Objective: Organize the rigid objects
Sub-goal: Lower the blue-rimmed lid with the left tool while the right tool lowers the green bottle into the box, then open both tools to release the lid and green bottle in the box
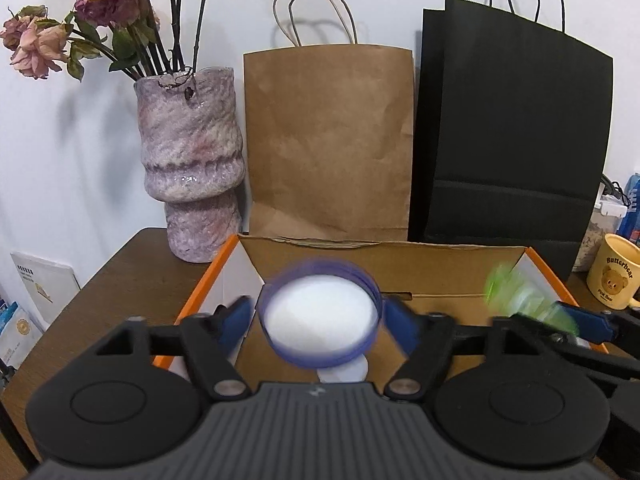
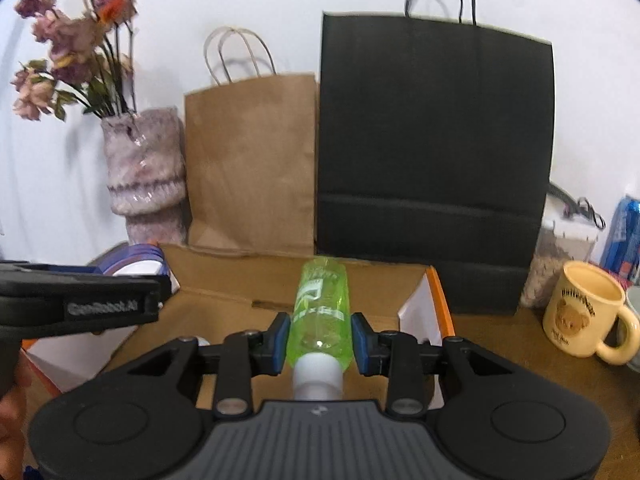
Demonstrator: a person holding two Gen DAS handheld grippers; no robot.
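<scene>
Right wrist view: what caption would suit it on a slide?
Open right gripper straddling a green bottle above the cardboard box.

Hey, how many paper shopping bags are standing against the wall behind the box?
2. The brown paper bag stands next to the vase, and the black paper bag stands on its other side, nearer the yellow mug. Anything behind them is hidden.

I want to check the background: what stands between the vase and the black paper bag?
A brown paper bag stands between the vase and the black paper bag, in both wrist views.
</scene>
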